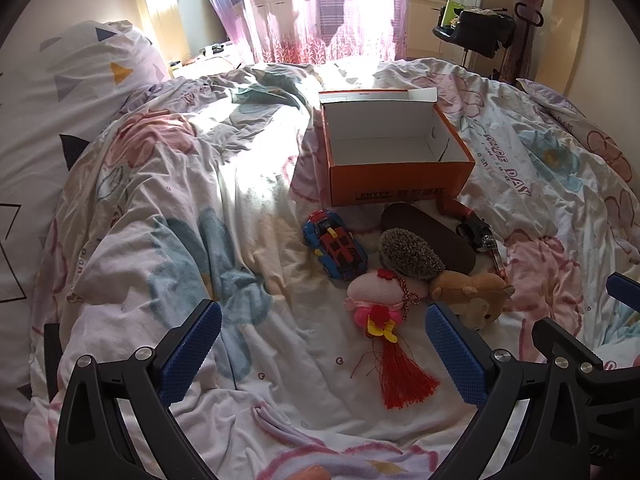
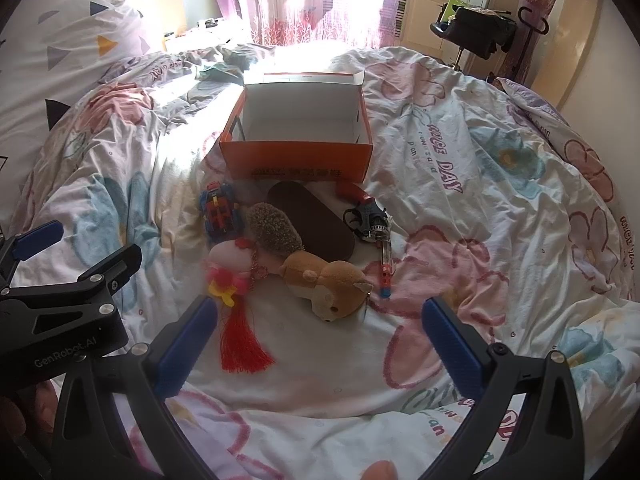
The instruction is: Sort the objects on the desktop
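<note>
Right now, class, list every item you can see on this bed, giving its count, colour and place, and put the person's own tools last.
shoebox: one, orange outside and white inside, open and empty, on the quilt behind the toys
toy car: one, blue and red, left of the group, before the box
dark oval pad: one, brown, flat before the box
hedgehog plush: one, grey-brown, lying on the pad's near edge
pink doll charm: one, pink with a red tassel, nearest on the left
dog plush: one, tan, on its side, nearest on the right
toy revolver: one, red grip and silver barrel, right of the pad
quilt: one, white with flowers, covering the bed
pillow: one, white with triangles, far left
left tool: one, black with blue pads, open, empty
right tool: one, same colours, open, empty
</note>
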A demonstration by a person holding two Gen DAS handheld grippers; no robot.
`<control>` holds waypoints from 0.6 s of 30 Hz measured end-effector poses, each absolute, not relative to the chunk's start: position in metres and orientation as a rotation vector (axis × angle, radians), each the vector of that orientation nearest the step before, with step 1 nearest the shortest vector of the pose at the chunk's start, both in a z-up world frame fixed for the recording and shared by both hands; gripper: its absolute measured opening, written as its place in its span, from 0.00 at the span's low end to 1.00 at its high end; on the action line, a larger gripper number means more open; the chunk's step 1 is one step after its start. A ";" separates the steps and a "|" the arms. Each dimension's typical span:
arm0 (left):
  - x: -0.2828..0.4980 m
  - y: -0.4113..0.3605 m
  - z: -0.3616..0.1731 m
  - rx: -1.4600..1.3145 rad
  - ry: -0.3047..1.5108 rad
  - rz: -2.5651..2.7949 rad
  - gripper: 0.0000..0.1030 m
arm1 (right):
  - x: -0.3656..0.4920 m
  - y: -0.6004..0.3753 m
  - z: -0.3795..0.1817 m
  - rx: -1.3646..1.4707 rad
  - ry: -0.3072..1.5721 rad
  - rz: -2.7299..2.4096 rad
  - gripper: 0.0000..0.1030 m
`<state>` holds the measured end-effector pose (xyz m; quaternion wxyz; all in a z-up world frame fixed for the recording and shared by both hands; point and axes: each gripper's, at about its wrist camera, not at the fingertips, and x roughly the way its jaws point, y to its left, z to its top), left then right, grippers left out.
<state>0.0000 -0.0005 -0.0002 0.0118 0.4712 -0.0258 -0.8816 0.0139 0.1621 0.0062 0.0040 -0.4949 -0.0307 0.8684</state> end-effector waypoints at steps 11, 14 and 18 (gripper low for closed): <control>0.002 -0.005 -0.004 1.496 -0.068 -2.731 1.00 | 0.015 0.160 0.007 -1.554 -0.064 2.720 1.00; 0.003 -0.005 -0.005 1.491 -0.073 -2.726 1.00 | 0.016 0.164 0.005 -1.556 -0.068 2.727 1.00; 0.004 -0.006 -0.006 1.493 -0.069 -2.722 1.00 | 0.016 0.164 0.005 -1.548 -0.056 2.739 1.00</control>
